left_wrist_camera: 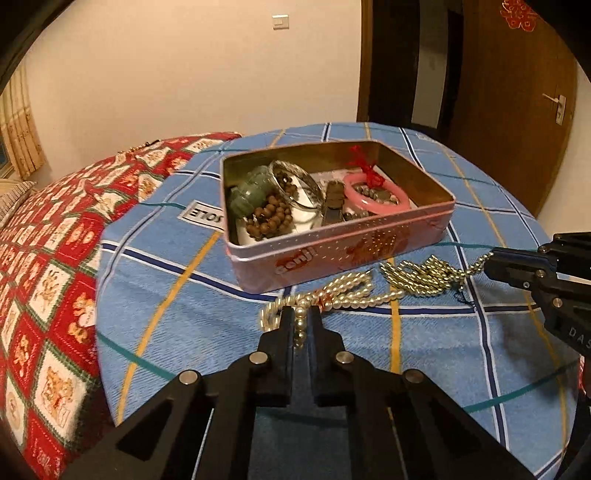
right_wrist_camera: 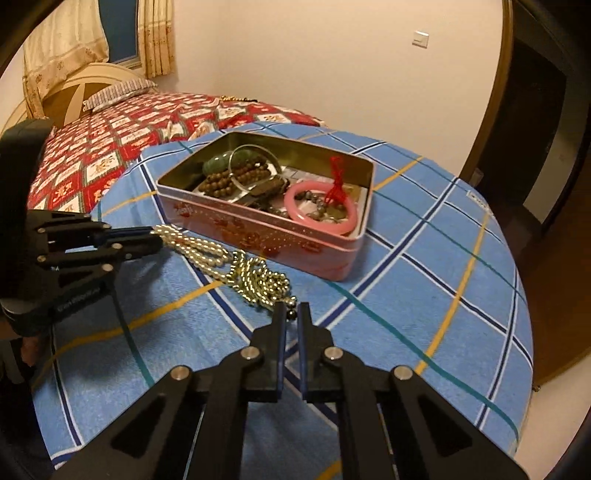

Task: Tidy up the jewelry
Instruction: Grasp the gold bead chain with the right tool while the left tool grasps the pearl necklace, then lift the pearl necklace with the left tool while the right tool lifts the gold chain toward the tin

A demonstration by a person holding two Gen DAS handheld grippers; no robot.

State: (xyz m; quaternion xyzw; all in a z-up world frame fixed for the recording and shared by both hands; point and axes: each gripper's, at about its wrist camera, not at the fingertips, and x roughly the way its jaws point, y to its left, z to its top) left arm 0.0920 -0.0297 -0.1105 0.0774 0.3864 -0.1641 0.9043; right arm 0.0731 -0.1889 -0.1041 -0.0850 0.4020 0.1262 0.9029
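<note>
A pearl bead necklace [left_wrist_camera: 332,291] is stretched over the blue checked tabletop [left_wrist_camera: 184,302] just before the pink tin [left_wrist_camera: 332,254]. One end is clamped by the left gripper [left_wrist_camera: 300,321], the other by the right gripper [right_wrist_camera: 291,314].

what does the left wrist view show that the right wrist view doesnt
Only the left wrist view: the door handle, the red paper cutting on the door, and the left gripper seen from behind, shut on the pearl necklace.

Only the right wrist view: the headboard, striped pillow and curtains, plus the right gripper seen from behind, shut on the necklace's other end.

Both: the open pink tin holding the pink bangle, the blue plaid cloth and the wall switch.
</note>
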